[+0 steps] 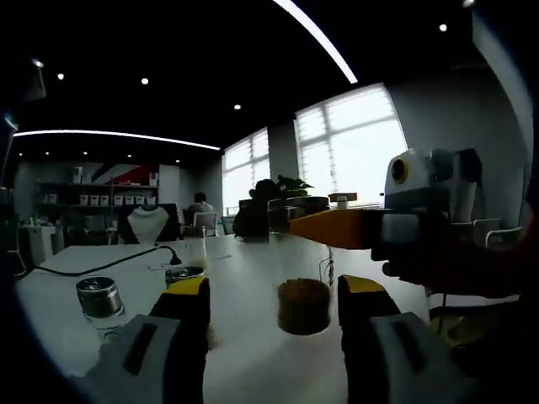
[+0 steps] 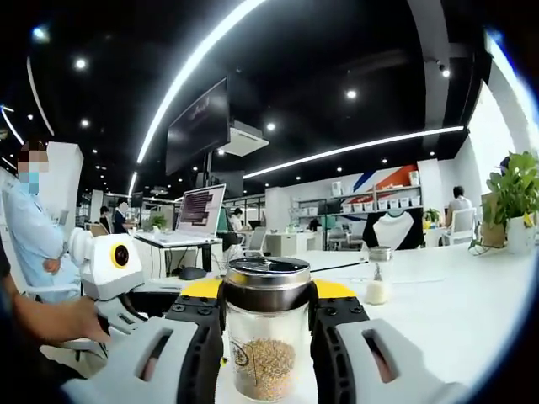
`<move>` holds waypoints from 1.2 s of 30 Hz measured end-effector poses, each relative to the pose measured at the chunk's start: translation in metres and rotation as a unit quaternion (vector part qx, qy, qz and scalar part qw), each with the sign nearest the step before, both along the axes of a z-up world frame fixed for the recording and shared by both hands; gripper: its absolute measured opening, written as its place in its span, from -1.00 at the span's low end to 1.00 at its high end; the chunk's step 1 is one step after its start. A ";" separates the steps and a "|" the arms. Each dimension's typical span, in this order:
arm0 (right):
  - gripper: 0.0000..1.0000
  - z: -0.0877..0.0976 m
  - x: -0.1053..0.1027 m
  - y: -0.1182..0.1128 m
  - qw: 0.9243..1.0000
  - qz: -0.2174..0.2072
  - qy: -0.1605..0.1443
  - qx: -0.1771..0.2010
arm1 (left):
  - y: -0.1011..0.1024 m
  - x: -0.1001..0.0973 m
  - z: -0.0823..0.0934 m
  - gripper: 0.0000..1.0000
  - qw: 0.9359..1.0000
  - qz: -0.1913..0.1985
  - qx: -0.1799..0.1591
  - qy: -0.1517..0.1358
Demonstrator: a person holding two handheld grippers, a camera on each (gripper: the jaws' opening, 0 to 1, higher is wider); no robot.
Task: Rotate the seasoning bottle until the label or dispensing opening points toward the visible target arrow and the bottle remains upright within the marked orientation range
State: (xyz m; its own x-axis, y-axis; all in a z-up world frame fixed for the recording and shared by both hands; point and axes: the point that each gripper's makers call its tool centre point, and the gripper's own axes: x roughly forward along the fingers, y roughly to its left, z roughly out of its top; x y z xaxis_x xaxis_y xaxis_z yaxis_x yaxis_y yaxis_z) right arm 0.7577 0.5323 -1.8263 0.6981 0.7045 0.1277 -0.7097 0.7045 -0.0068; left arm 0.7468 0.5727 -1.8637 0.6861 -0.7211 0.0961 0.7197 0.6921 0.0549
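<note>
The seasoning bottle (image 2: pixel 265 353) is a clear glass jar with brown grains and a dark metal lid, standing upright on the white table (image 2: pixel 455 320). My right gripper (image 2: pixel 265 307) is shut on it, its black and yellow jaws pressing both sides just below the lid. In the left gripper view the same bottle (image 1: pixel 303 307) stands a little beyond my left gripper (image 1: pixel 274 290), which is open with its yellow-tipped jaws wide to either side. The right gripper (image 1: pixel 313 220) reaches in from the right and holds the bottle's top. The left gripper's white body (image 2: pixel 114 265) sits at the left, held by a hand (image 2: pixel 59 320).
A second shaker with a metal lid (image 1: pixel 99 299) stands at the left, a smaller jar (image 1: pixel 184 273) behind it, and a black cable (image 1: pixel 101 268) runs across the table. A salt shaker (image 2: pixel 379 282) stands further back. A plant (image 2: pixel 514 194) is at the right. A person (image 2: pixel 34 236) stands at the left.
</note>
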 end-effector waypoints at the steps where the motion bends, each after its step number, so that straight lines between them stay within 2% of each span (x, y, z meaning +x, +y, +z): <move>1: -0.28 -0.001 0.002 -0.002 1.000 0.000 0.001 0.000 | 0.003 0.001 0.000 0.35 1.000 0.004 0.000 0.000; 4: -0.28 -0.003 0.008 -0.008 1.000 -0.004 0.001 -0.008 | 0.013 0.005 0.003 0.41 1.000 0.016 -0.005 -0.001; 13: -0.28 -0.007 0.029 -0.023 1.000 -0.002 0.003 -0.017 | 0.024 0.006 0.011 0.71 1.000 0.026 0.002 -0.005; 17: -0.28 -0.013 0.036 -0.024 1.000 0.002 0.006 -0.025 | 0.025 0.006 0.009 0.88 0.999 0.025 0.020 0.013; 20: -0.28 -0.016 0.042 -0.025 1.000 0.007 0.009 -0.022 | 0.029 0.006 0.013 0.99 0.999 0.039 0.032 0.004; 32: -0.28 -0.028 0.071 -0.029 0.999 0.001 0.027 -0.022 | 0.048 0.004 0.023 1.00 0.999 0.045 0.021 0.013; 36: -0.28 -0.029 0.078 -0.030 0.999 -0.001 0.031 -0.012 | 0.057 0.007 0.025 1.00 0.998 0.061 0.020 0.009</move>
